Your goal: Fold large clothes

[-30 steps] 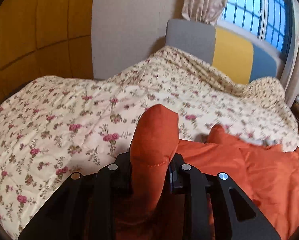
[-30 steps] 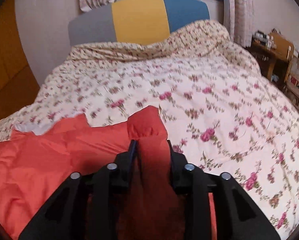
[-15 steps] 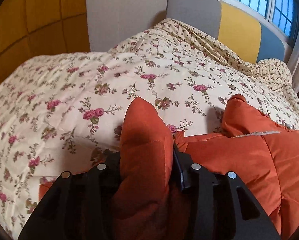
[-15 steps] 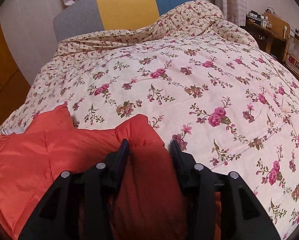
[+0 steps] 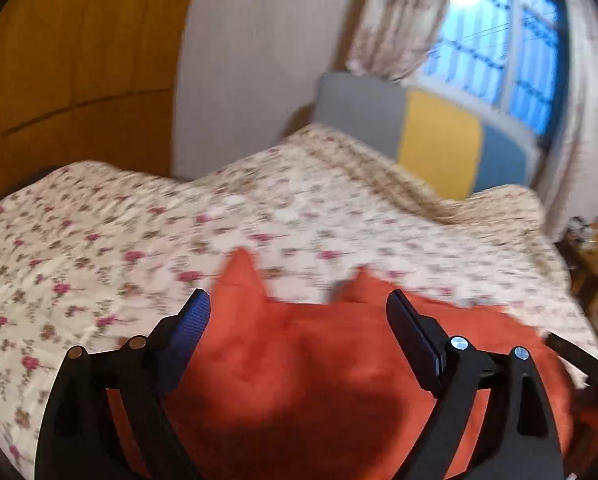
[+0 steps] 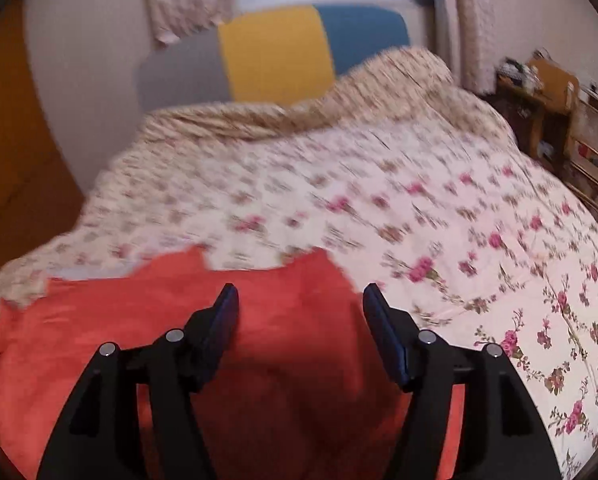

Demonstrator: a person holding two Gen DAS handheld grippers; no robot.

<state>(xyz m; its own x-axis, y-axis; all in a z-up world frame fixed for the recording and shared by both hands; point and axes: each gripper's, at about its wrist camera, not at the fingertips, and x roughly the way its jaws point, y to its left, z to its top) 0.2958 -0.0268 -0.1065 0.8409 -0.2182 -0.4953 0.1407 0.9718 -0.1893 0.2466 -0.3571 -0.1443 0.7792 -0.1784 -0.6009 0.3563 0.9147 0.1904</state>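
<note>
Both grippers are spread wide with nothing pinched between the fingers. The left gripper [image 5: 297,308] hangs over the puffy orange padded garment [image 5: 311,364], which fills the view from 5 to 7 o'clock, and the right gripper [image 6: 299,300] sits above the same orange fabric in its own view, also around 6 o'clock.

The garment lies flat on the cream quilt with pink roses [image 6: 439,216], near the foot of the bed. Two pointed corners poke up along its far edge at about 12 o'clock from each set of jaws. Past it, the grey, yellow and blue headboard [image 6: 275,52] sits up at 12 under the window.

Progress-wise, my guess is one fold has landed — the far edge looks doubled over. The piece looks wide and bulky though, so there's probably at least another fold plus some smoothing left. Everything's a bit motion-blurred, so I can't make out the seams.
</note>
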